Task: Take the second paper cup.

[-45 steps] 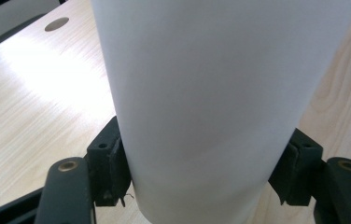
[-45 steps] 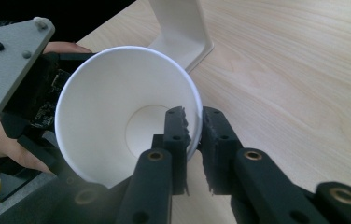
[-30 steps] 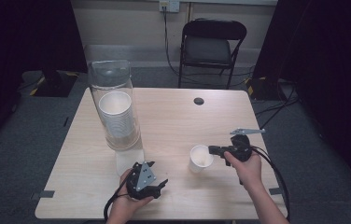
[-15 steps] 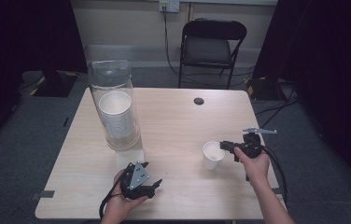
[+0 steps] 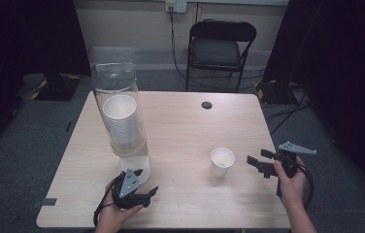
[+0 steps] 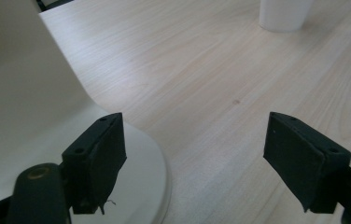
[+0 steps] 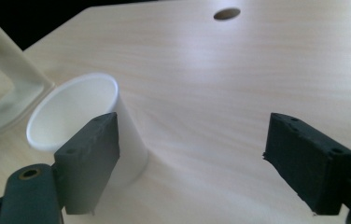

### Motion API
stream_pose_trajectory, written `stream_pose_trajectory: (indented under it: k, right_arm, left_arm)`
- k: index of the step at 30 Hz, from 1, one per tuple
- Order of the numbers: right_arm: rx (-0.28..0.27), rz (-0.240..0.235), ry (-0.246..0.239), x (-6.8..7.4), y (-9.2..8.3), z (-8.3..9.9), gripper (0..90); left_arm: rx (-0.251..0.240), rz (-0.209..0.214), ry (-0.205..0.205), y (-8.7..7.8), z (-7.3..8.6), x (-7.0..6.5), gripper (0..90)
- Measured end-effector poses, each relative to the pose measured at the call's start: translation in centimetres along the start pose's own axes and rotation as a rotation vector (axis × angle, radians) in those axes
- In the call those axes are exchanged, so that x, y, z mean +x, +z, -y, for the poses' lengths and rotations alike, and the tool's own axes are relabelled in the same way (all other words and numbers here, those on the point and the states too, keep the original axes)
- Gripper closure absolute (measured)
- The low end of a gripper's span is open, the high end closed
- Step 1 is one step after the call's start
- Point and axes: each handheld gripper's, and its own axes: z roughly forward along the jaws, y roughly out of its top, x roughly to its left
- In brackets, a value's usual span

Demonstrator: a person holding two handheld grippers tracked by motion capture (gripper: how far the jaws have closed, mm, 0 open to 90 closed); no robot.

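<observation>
A single white paper cup stands upright on the wooden table, right of centre. My right gripper hangs just to its right. Its jaws have just been opening and now stand open with nothing between them. In the right gripper view the cup sits behind the left jaw of that gripper. My left gripper is near the front edge by the dispenser's white base. Its jaws have also just been opening, over bare table. The base lies at the left.
A tall clear dispenser tube holds a stack of white paper cups at the table's left. A round cable hole lies near the far edge. A black folding chair stands behind the table.
The right gripper slid the cup to the right, opened and drew back to the right, leaving the cup standing alone. The left hand drifted slightly left and its jaws widened.
</observation>
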Motion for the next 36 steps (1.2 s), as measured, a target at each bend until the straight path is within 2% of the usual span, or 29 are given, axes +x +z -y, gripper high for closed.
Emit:
stream_pose_trajectory:
  k: [1,3,4,6,9,11,13,14,17,21,23,24,28,30,32,33,34,36]
  right_arm:
    - [0.009,0.009,-0.018,-0.2,-0.2,0.6,17.0]
    - [0.075,0.036,-0.053,-0.3,-0.3,2.0,17.1]
    - [0.104,0.048,-0.069,-0.3,-0.1,2.6,17.3]
    - [0.156,0.042,-0.094,-0.1,0.5,3.8,17.1]
    - [0.237,0.016,-0.127,0.6,1.5,5.2,16.4]
    - [0.241,0.028,-0.18,1.1,1.9,5.6,14.9]
    - [0.244,0.029,-0.211,1.3,2.0,5.6,14.9]
    - [0.228,0.034,-0.226,1.3,2.1,5.8,14.8]
    - [0.246,0.053,-0.294,1.6,2.2,5.9,14.4]
    - [0.248,0.055,-0.296,1.7,2.2,6.0,14.4]
    - [0.248,0.055,-0.296,1.7,2.2,6.0,14.4]
    - [0.247,0.055,-0.296,1.7,2.2,6.0,14.4]
    - [0.248,0.055,-0.296,1.7,2.2,6.0,14.4]
    - [0.248,0.055,-0.296,1.7,2.2,6.0,14.4]
    - [0.248,0.055,-0.296,1.7,2.2,6.0,14.4]
    - [0.247,0.055,-0.296,1.7,2.2,6.0,14.4]
    - [0.247,0.055,-0.296,1.7,2.2,6.0,14.4]
    - [0.247,0.055,-0.296,1.7,2.2,6.0,14.4]
  left_arm:
    - [0.005,-0.018,-0.003,-0.3,0.1,0.3,19.9]
    - [-0.007,-0.023,-0.043,-0.6,0.2,0.7,17.4]
    - [-0.001,-0.034,-0.049,-0.7,0.2,0.8,16.9]
    - [-0.02,-0.04,-0.092,-1.0,0.4,1.3,15.9]
    - [-0.029,-0.049,-0.124,-1.3,0.5,1.9,15.9]
    - [-0.047,-0.045,-0.143,-1.7,0.5,2.4,16.0]
    - [-0.071,-0.071,-0.171,-2.1,0.3,2.8,15.9]
    - [-0.085,-0.086,-0.179,-2.3,0.3,3.1,15.8]
    - [-0.125,-0.137,-0.23,-2.7,0.1,3.6,15.9]
    - [-0.166,-0.192,-0.263,-3.1,-0.5,4.5,15.9]
    - [-0.172,-0.227,-0.26,-3.2,-0.9,4.8,16.0]
    - [-0.185,-0.227,-0.269,-3.2,-1.1,4.9,16.0]
    - [-0.19,-0.246,-0.26,-2.6,-1.4,5.0,15.8]
    - [-0.203,-0.286,-0.227,-2.4,-1.4,5.0,16.0]
    - [-0.245,-0.291,-0.236,-2.1,-1.6,4.9,16.1]
    - [-0.241,-0.31,-0.224,-2.0,-1.8,4.9,16.1]
    - [-0.259,-0.307,-0.244,-1.8,-2.0,4.8,16.0]
    - [-0.284,-0.3,-0.247,-1.5,-2.4,4.7,16.0]
